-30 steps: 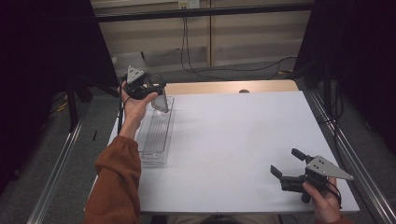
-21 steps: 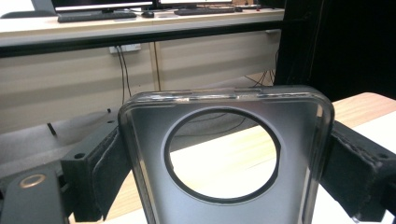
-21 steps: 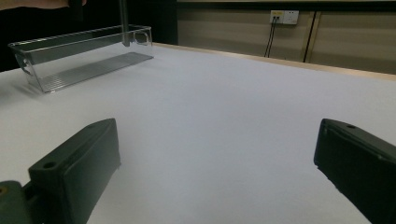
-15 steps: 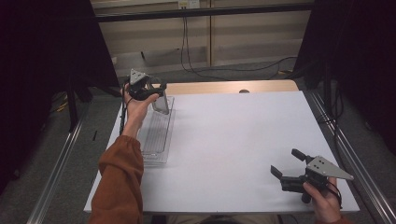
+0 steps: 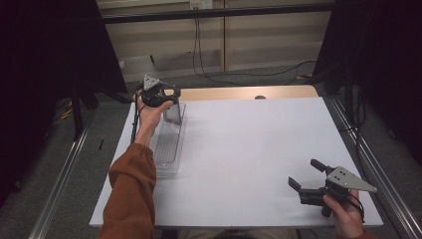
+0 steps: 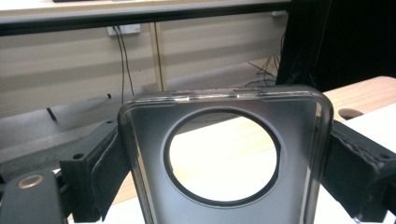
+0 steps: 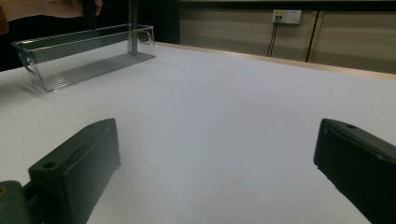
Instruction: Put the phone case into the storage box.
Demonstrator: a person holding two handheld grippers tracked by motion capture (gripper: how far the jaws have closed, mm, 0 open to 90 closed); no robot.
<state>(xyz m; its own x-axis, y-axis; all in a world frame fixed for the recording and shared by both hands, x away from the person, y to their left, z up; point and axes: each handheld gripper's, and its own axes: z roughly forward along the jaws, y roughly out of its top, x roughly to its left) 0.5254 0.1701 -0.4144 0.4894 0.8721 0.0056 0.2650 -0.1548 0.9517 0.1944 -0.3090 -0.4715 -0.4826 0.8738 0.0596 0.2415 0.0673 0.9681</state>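
High view, table point(image 5: 249, 149): white sheet over a wooden top, bare across the middle.
Clear bin point(image 5: 169, 144): long, transparent, along the left edge; likely the drop spot.
Left gripper point(image 5: 166, 99): raised over the bin's far end, clamped on the case's side edges, probably to lower it in upright.
Right gripper point(image 5: 306, 177): near the front right corner, jaws spread wide, holding nothing, apparently idle.
Phone case point(image 6: 224, 154): translucent grey, round camera cutout, pinched between both pads.
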